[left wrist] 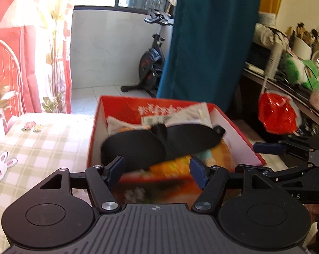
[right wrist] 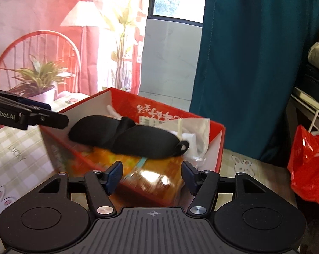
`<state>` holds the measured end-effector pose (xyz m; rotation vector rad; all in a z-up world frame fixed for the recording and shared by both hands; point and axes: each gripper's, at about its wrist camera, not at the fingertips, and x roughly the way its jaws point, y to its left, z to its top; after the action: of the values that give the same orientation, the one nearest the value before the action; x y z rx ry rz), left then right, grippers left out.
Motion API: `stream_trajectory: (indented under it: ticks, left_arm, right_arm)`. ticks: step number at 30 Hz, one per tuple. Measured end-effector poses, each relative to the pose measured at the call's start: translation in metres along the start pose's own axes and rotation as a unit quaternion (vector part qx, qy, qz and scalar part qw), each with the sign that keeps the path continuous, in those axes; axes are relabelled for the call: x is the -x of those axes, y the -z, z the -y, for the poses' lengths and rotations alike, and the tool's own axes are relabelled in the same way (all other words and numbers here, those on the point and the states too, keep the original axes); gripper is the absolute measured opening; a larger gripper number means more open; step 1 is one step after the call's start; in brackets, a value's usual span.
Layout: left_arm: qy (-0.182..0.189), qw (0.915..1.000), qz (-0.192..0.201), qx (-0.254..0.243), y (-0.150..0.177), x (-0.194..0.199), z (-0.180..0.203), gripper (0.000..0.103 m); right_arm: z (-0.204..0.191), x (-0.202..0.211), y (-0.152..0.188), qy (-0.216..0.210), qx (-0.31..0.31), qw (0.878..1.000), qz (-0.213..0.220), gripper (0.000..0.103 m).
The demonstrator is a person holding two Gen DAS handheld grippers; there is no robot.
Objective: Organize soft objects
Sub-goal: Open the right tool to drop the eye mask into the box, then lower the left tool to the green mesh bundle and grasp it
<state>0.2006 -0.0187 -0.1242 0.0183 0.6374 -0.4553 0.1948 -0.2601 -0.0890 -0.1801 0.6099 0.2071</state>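
black sleep mask [left wrist: 146, 144] lies inside the red box [left wrist: 95, 131], draped across the top of the things already packed there, its strap loop at the right end. under it sits an orange packet [left wrist: 176, 167] with a glossy wrapper, and behind it a clear plastic bag [right wrist: 193, 127] and a white cloth [left wrist: 115, 122] lean toward the back wall of the box, which carries printed white characters. the box stands on a bed sheet [left wrist: 43, 144] checked in pale green and white, with cartoon rabbits and small flowers on it.

left gripper [left wrist: 157, 172] hangs near the front edge of the box, its blue-padded tongs spread wide, nothing pinched between them; the mask is beyond the fingertips and not touched. right gripper [right wrist: 152, 174] is likewise spread, its pads apart over the orange packet, gripping nothing. each gripper shows at the edge of the other's view, side by side.

beyond the box hang a teal curtain [left wrist: 208, 42] and a red printed backdrop [right wrist: 43, 21]. an exercise bike [left wrist: 151, 61] stands by the window, and a red plastic bag [left wrist: 275, 114] hangs beside a cluttered shelf on the right.
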Motion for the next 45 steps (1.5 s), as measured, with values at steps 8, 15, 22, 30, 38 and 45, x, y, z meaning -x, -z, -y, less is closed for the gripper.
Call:
stream_trajectory:
  ticks: [8,15,22,30,38,45]
  left_arm:
    - [0.022,0.9995,-0.022,0.007,0.035,0.004,0.017,0.079]
    - [0.050,0.9974,-0.050,0.008,0.058,-0.016,0.034,0.079]
    - [0.074,0.9943,-0.074,0.020,0.080,-0.041,0.050,0.075]
    - [0.097,0.9910,-0.091,0.018,0.086,-0.058,0.059,0.072]
    - [0.118,0.9878,-0.102,0.009,0.083,-0.071,0.073,0.061]
    - [0.108,0.9872,-0.116,0.017,0.085,-0.087,0.070,0.058]
  right_arm:
    - [-0.008,0.020,0.040,-0.013,0.005,1.000,-0.015,0.057]
    - [-0.002,0.016,0.081,-0.017,-0.008,0.999,-0.048,0.055]
    - [0.001,0.007,0.114,-0.026,-0.015,0.997,-0.073,0.054]
    - [0.007,-0.009,0.131,-0.048,-0.058,0.994,-0.074,0.054]
    - [0.003,-0.021,0.129,-0.079,-0.078,0.992,-0.065,0.045]
    - [-0.004,-0.031,0.124,-0.084,-0.077,0.992,-0.062,0.045]
